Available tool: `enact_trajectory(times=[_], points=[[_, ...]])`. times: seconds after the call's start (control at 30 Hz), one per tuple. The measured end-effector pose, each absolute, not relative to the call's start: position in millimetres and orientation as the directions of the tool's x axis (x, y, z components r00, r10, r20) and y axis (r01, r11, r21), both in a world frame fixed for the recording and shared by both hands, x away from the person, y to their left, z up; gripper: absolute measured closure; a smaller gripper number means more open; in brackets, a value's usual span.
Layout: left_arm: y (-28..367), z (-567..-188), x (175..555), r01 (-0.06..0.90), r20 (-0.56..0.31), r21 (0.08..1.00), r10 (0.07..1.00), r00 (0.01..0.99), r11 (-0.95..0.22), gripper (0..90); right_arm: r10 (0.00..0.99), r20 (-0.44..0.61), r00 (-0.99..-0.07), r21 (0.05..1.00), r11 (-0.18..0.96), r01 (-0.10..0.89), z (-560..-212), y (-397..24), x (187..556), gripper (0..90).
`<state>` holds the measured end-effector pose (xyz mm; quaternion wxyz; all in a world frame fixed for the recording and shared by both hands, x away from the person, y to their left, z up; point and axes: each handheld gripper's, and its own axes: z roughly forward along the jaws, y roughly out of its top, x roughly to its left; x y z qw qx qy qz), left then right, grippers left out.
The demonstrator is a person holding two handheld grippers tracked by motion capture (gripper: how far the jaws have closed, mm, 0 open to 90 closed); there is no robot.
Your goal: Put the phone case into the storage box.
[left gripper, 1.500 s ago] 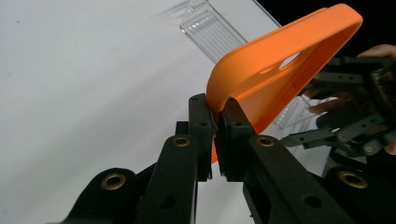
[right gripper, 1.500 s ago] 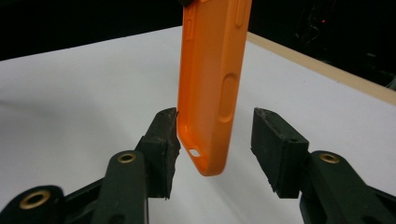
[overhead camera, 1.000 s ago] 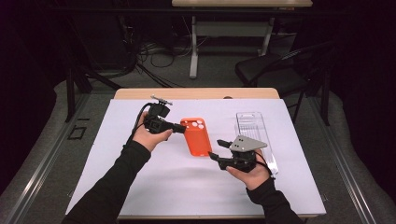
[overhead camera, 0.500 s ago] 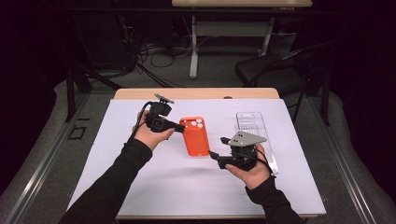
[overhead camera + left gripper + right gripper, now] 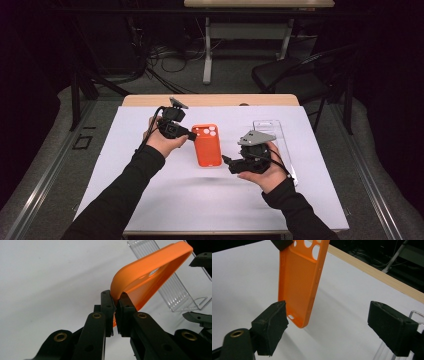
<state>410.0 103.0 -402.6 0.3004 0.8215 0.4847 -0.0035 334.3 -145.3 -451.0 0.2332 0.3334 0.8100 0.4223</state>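
The left gripper (image 5: 115, 312) was clamped on the orange phone case (image 5: 207, 145), held above the middle of the table (image 5: 150, 210). The right gripper (image 5: 337, 330) had just been opening, its jaws wide with nothing pressed between them. The clear packaging tray (image 5: 280, 145) by the right edge probably waited. No writing was legible.

A white sheet (image 5: 165, 200) covers the wooden table (image 5: 210, 100), whose bare far edge lies beyond the grippers. Past it, grey floor (image 5: 165, 87) carries a tangle of black cables (image 5: 155, 55). A second table's white leg (image 5: 207, 50) stands farther back, a dark chair (image 5: 295, 75) off to the right. The room around is dim; light falls on the sheet alone.
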Motion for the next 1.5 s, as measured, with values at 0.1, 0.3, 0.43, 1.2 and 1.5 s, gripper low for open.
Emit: enact_trajectory(times=[0.1, 0.3, 0.43, 1.2, 1.5], points=[[101, -402, 412, 0.803, -0.293, 0.480, 0.798, 0.527, -0.354, 85.7, 0.739, -0.100, -0.666, 0.840, 0.422, 0.342, -449, -143, 336, 14.1], [90, -403, 415, 0.805, -0.275, 0.462, 0.803, 0.529, -0.373, 85.7, 0.736, -0.135, -0.663, 0.832, 0.447, 0.328, -445, -142, 339, 14.6], [81, -402, 417, 0.806, -0.269, 0.456, 0.805, 0.529, -0.378, 85.7, 0.736, -0.147, -0.661, 0.830, 0.455, 0.322, -443, -142, 343, 21.4], [71, -404, 431, 0.829, -0.240, 0.427, 0.838, 0.489, -0.362, 85.7, 0.704, -0.261, -0.661, 0.789, 0.550, 0.274, -437, -124, 379, 48.8], [69, -406, 431, 0.831, -0.227, 0.418, 0.844, 0.486, -0.367, 85.7, 0.715, -0.290, -0.636, 0.799, 0.547, 0.251, -435, -119, 381, 57.9]])
